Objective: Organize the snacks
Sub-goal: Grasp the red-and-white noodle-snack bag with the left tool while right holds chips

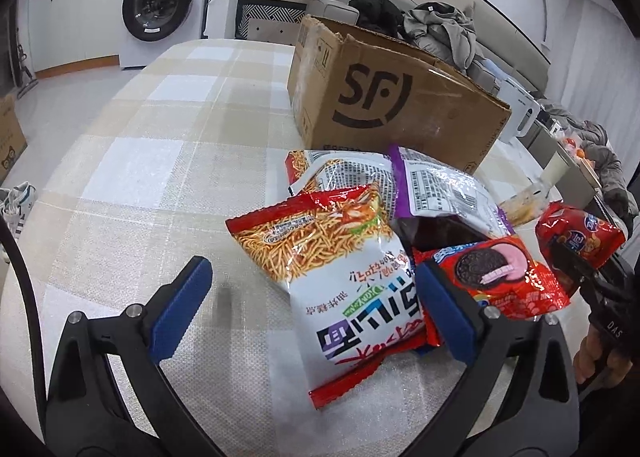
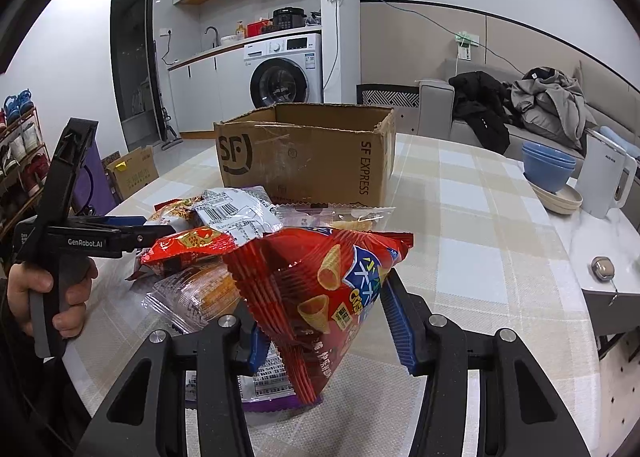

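A pile of snack bags lies on the checked tablecloth (image 1: 160, 161) in front of an open SF cardboard box (image 1: 384, 97) (image 2: 304, 153). My left gripper (image 1: 316, 303) is open wide and low over the pile. A white and red noodle-stick bag (image 1: 340, 277) lies between its blue pads (image 1: 188, 297) without being pressed. A red Oreo pack (image 1: 500, 273) sits by its right pad. My right gripper (image 2: 324, 333) is shut on a red cone-crisps bag (image 2: 320, 297) (image 1: 576, 233), held up off the table. The left gripper (image 2: 120, 233) also shows from the side, in a hand (image 2: 52, 289).
Stacked blue bowls (image 2: 548, 169) on beige plates and a white kettle (image 2: 608, 181) stand at the table's right end, with a small round object (image 2: 602, 268) near the edge. A sofa with clothes (image 2: 552, 105) is behind the table. A washing machine (image 2: 284, 73) stands far back.
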`<state>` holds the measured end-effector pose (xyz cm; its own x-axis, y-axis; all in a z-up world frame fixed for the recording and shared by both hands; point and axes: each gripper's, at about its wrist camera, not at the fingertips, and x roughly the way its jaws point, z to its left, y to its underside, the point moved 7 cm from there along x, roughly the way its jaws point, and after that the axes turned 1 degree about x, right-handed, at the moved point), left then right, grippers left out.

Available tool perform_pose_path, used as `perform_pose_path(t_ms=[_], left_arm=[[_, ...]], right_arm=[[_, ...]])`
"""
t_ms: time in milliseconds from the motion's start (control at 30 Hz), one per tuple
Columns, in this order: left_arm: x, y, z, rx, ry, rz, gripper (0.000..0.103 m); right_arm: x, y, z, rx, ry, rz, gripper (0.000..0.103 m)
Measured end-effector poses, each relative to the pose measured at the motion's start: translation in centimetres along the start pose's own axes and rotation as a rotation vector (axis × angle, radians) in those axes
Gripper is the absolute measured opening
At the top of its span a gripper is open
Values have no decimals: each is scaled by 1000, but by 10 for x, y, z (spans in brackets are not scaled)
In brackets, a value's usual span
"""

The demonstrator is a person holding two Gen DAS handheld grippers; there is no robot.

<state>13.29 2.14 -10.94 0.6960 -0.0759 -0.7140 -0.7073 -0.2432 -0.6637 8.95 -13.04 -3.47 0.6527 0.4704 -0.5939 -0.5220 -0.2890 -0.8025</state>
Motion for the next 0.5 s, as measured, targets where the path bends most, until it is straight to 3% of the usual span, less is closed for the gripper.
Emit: perform_pose_path(t_ms=[267, 300, 500], left_arm=[[5, 3, -2, 13, 23, 10, 65], [1, 5, -5, 17, 24, 8, 57], [-3, 7, -6, 36, 12, 4, 49]], right_arm=[[0, 0, 0, 2, 0, -1, 50], [0, 0, 0, 2, 0, -1, 50], [-1, 0, 0, 4, 1, -6, 50]])
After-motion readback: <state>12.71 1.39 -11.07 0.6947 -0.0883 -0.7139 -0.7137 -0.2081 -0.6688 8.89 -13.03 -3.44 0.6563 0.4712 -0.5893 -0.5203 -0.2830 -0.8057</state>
